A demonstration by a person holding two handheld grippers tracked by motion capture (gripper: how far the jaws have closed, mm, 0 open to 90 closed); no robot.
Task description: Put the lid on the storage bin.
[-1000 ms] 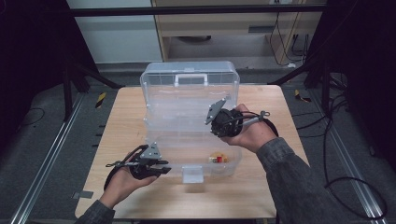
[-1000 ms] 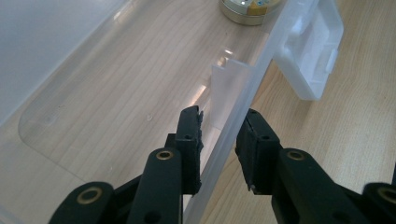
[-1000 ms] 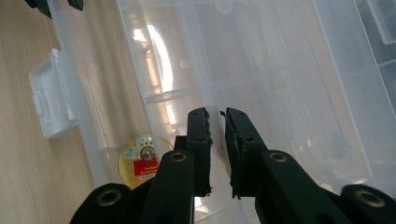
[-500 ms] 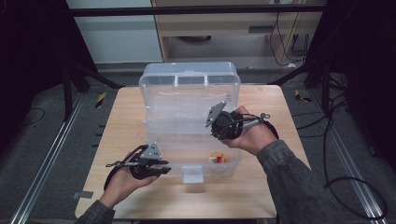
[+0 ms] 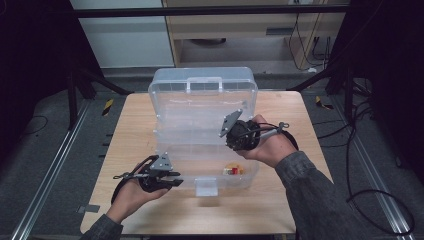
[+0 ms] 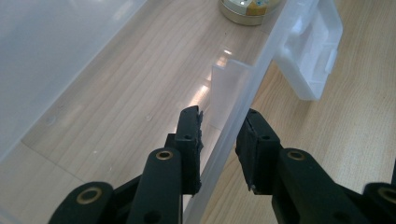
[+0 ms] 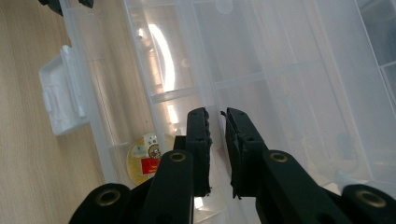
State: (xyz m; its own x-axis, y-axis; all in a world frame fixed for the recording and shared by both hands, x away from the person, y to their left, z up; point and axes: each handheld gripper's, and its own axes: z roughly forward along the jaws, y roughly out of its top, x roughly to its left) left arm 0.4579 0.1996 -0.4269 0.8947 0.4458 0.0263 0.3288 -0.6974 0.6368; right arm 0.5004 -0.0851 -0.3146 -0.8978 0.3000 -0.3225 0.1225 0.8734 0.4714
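Note:
A clear plastic box point(image 5: 200, 107) stands in the middle of the wooden table point(image 5: 280, 200) with its lid raised toward the far side. My left gripper point(image 5: 175, 180) point(image 6: 222, 116) straddles the box's front wall point(image 6: 233, 140) near its left end, one pad inside and one outside, pressing on it. My right gripper point(image 5: 231, 142) point(image 7: 218, 114) is over the right half of the box, its jaws nearly together on a thin clear plastic panel point(image 7: 196, 56) inside the box. A small round tin with a red label point(image 5: 233, 170) point(image 6: 247, 9) point(image 7: 147, 161) lies in the box's front right compartment.
The box's white latch point(image 5: 206, 186) point(image 6: 310, 51) point(image 7: 63, 100) hangs open over the table at the front middle. Bare table runs left, right and in front of the box. Dark frame rails and cables lie on the floor around the table.

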